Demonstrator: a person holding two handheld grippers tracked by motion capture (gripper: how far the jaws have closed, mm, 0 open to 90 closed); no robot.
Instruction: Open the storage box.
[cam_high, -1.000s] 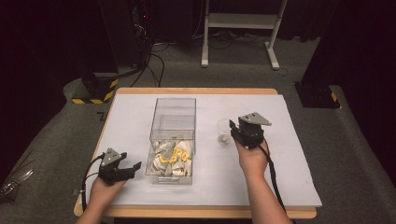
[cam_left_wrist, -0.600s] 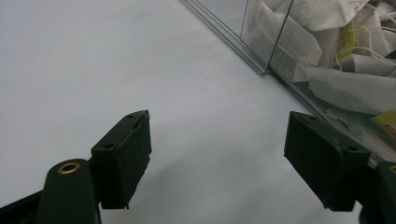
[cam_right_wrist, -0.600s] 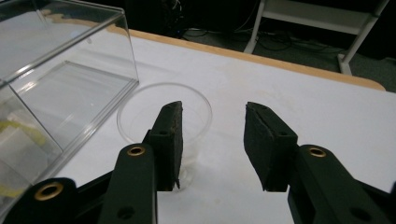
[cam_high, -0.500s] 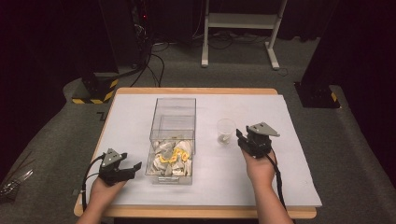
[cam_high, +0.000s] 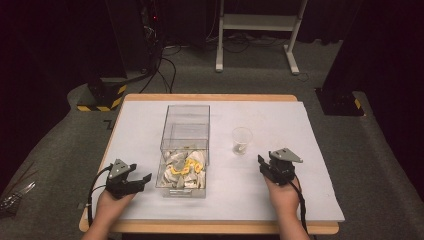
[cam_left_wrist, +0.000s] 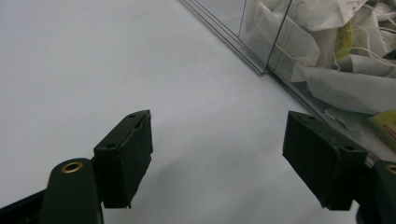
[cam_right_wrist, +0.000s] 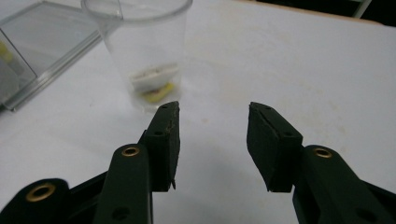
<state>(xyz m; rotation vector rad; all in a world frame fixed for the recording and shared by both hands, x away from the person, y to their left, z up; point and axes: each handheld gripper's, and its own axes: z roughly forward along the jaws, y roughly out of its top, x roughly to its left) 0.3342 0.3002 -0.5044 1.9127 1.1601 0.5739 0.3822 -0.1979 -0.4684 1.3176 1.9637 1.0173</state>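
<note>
Tongs at lower left (cam_high: 142, 180) rest low on the desk (cam_high: 140, 125), spread and empty, aimed right at the clear box (cam_high: 185, 145) of tea bags (cam_high: 182, 167). Right of centre stands a plastic cup (cam_high: 241, 140) holding one bag. Lower right, the right tongs (cam_high: 262, 165) point toward it, their jaws just widening, nothing between.
</note>
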